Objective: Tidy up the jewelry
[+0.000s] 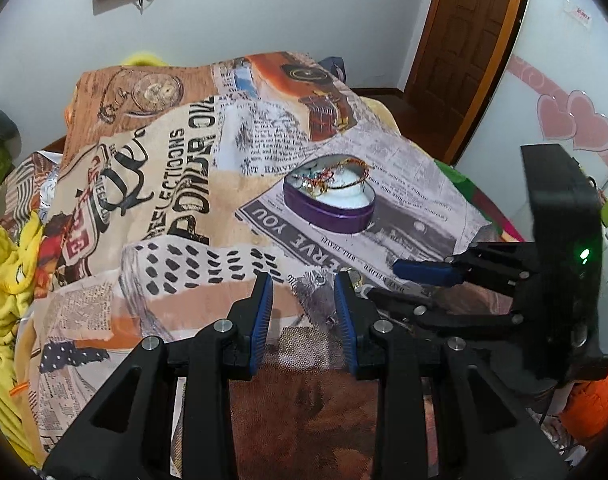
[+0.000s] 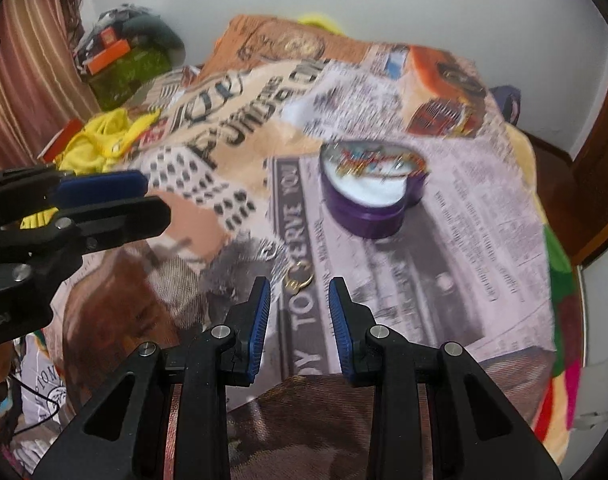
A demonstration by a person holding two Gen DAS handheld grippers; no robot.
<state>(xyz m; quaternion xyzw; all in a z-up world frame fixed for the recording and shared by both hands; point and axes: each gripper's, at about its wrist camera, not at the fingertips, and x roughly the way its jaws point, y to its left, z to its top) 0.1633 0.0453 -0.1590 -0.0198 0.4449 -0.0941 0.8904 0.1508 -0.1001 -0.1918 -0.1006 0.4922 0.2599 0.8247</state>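
A purple heart-shaped tin with white lining sits on the printed cloth and holds a gold bangle and tangled red and gold jewelry. It also shows in the right wrist view. A gold ring or earring lies on the cloth just ahead of my right gripper, which is open and empty. The same piece peeks out beside my left gripper's right finger. My left gripper is open and empty above the cloth. Each gripper shows at the edge of the other's view.
The newspaper-print cloth covers a raised surface and drops off at its edges. Yellow fabric lies at the left. A wooden door stands at the back right. A cluttered pile and a curtain stand at the far left.
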